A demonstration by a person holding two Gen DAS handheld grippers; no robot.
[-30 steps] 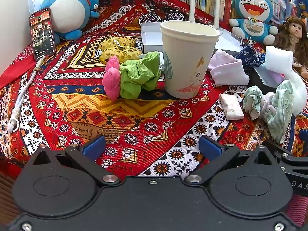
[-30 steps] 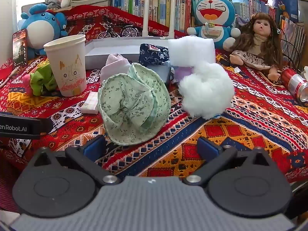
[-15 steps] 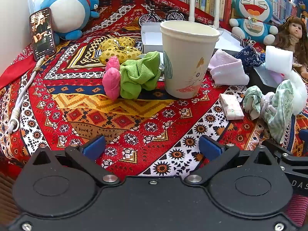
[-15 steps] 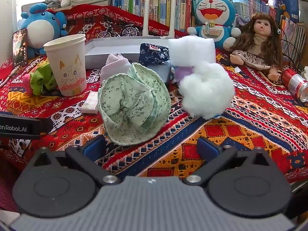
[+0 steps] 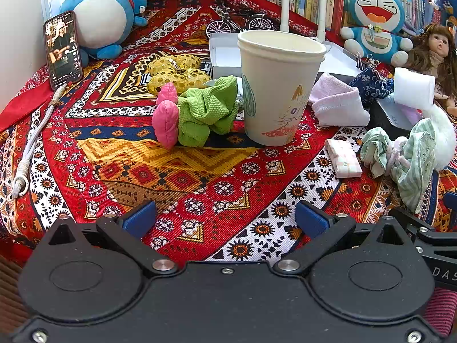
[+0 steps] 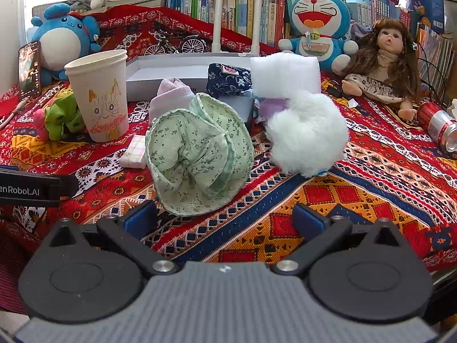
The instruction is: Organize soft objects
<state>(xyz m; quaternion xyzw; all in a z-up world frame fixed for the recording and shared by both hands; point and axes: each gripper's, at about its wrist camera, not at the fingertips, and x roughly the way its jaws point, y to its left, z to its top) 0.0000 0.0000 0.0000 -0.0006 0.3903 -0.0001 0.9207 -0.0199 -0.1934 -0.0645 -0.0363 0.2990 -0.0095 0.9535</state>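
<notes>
Red patterned woven cloth [image 5: 182,177] fills both of your views, and your soft things lie scattered across it. Your left gripper [image 5: 225,218] sits at the bottom of its frame with its blue-padded fingers [image 5: 140,218] spread wide and nothing between them. Above it, at centre, a pink and green fabric scrunchie [image 5: 197,115] lies just beside the cream paper cup with a cat drawing [image 5: 278,85]. Your right gripper [image 6: 225,218] is likewise spread and empty. Just above its left finger, the pale green floral fabric scrunchie [image 6: 197,154] sits crumpled on the cloth, with the fluffy white scrunchie [image 6: 308,134] to its right. Behind them, toward the upper centre, a folded lilac cloth [image 6: 171,94] and a navy floral pouch [image 6: 228,78] lie in front of a shallow white box [image 6: 171,71].
</notes>
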